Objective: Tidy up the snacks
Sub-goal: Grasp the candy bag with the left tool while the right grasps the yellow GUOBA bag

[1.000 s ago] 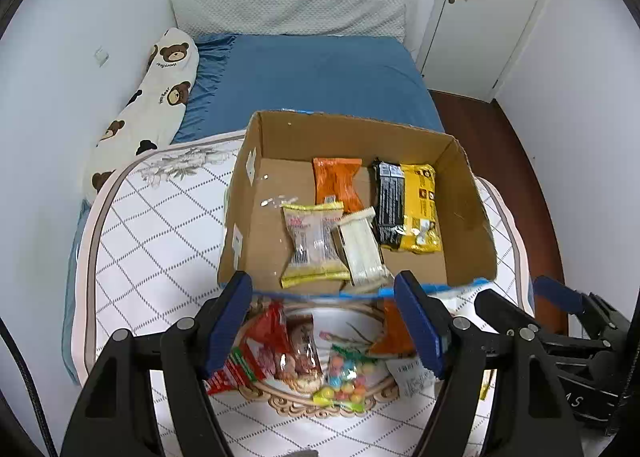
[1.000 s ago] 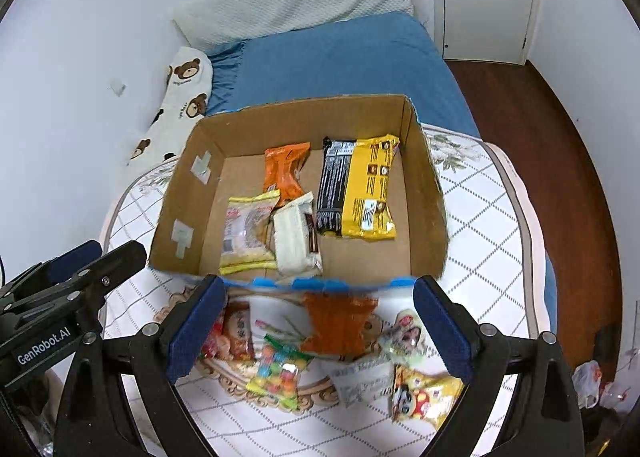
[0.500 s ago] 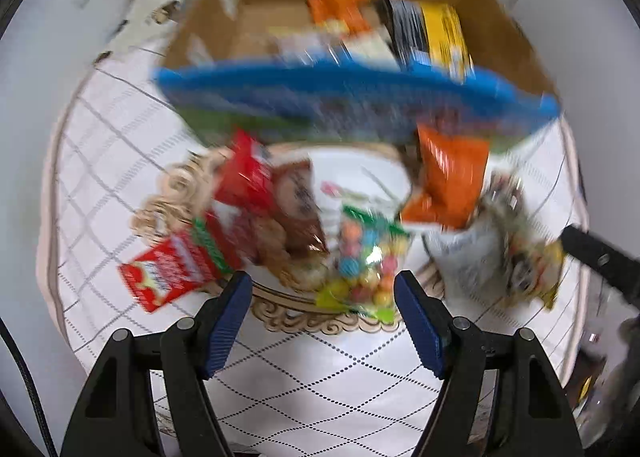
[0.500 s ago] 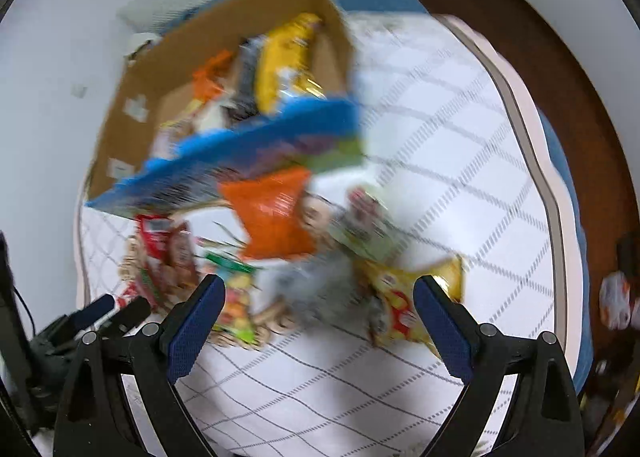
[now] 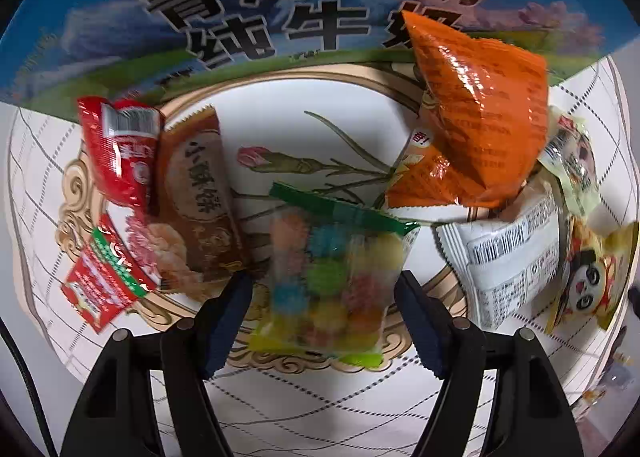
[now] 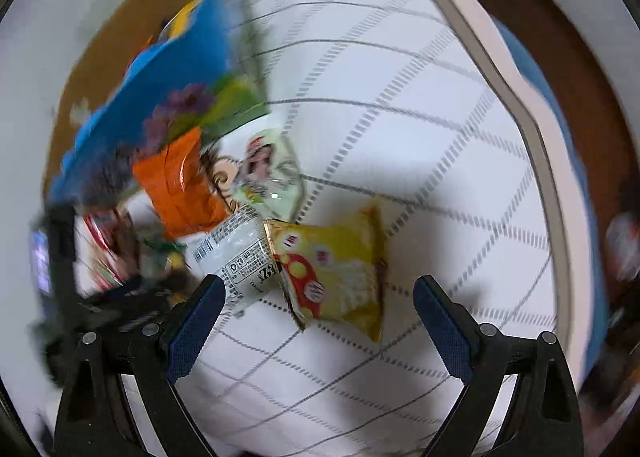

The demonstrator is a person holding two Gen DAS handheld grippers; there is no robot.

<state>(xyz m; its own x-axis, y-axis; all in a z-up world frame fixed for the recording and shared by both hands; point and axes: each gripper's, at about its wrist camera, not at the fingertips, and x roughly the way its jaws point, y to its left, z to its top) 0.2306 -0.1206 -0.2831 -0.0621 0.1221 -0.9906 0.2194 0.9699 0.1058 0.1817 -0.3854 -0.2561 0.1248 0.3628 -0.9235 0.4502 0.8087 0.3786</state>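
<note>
While a clear bag of coloured candies is straddled by the unclenched left gripper, a yellow packet, seemingly untouched, is framed by the spread right gripper alone.

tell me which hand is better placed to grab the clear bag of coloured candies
Left. The left gripper straddles the candy bag, its open jaws on either side of it. The right gripper sits over the yellow packet instead.

Snacks are scattered flat on the quilt right in front of the box: clear candy bag in the middle, brown cookie pack and red packet left, orange bag, white packet and yellow packet right.
</note>
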